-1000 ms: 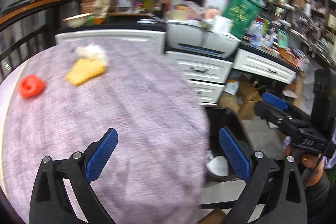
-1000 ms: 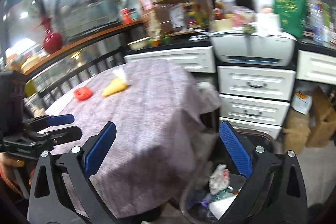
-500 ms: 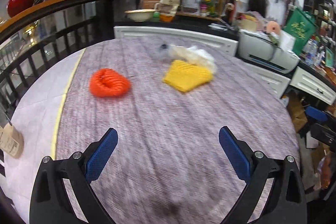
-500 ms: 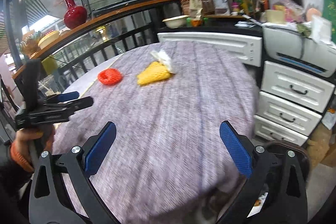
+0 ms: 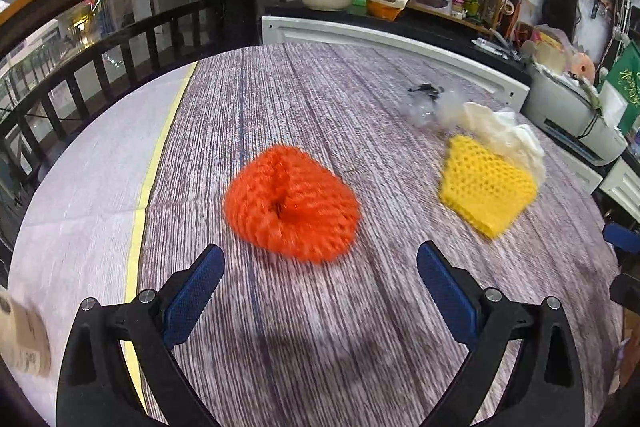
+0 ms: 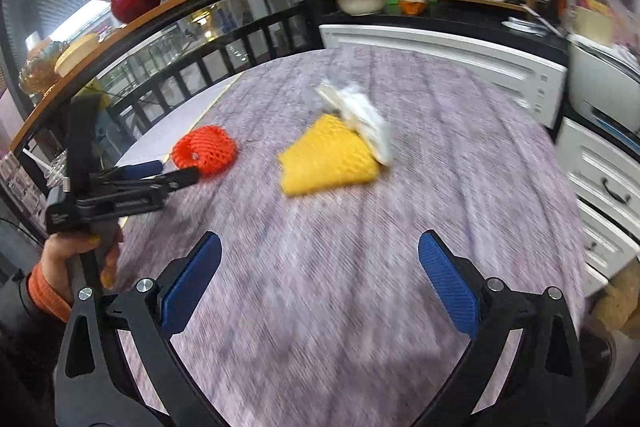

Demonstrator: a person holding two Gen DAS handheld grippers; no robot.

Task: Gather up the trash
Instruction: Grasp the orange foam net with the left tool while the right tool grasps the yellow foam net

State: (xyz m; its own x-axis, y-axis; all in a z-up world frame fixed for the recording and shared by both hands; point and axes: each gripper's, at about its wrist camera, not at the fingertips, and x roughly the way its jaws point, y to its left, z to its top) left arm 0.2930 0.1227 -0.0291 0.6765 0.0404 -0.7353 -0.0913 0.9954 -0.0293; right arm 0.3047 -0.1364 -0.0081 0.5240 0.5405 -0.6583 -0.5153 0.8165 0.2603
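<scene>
Both grippers have swung from the bin back over the table [image 5: 380,327], jaws wide apart and empty, which suggests a fresh pickup is starting. The left gripper [image 5: 318,281] hovers just short of the orange net [image 5: 291,203]; the right gripper [image 6: 320,279] faces the yellow net [image 6: 328,157], with crumpled white wrap [image 6: 362,117] touching its far edge. Motion blur smears the trash, and the bin is out of view.

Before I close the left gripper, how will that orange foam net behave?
The orange foam net looks soft and open-meshed, so it will probably squash rather than resist. Likely very light; a nudge from the open left gripper may slide it across the tablecloth.
</scene>
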